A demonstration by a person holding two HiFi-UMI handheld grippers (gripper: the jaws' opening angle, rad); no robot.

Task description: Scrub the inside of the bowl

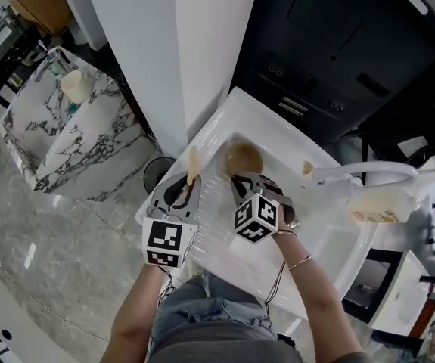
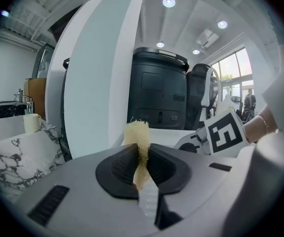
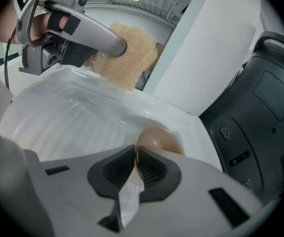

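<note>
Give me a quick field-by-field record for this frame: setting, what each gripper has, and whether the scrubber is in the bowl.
setting: white ribbed sink basin
left gripper: shut on pale yellow fibrous scrubber
right gripper: shut on the rim of brown rounded bowl
scrubber vs bowl: apart; in the head view the scrubber is to the bowl's left, not inside it
scrubbing contact: none visible
</note>
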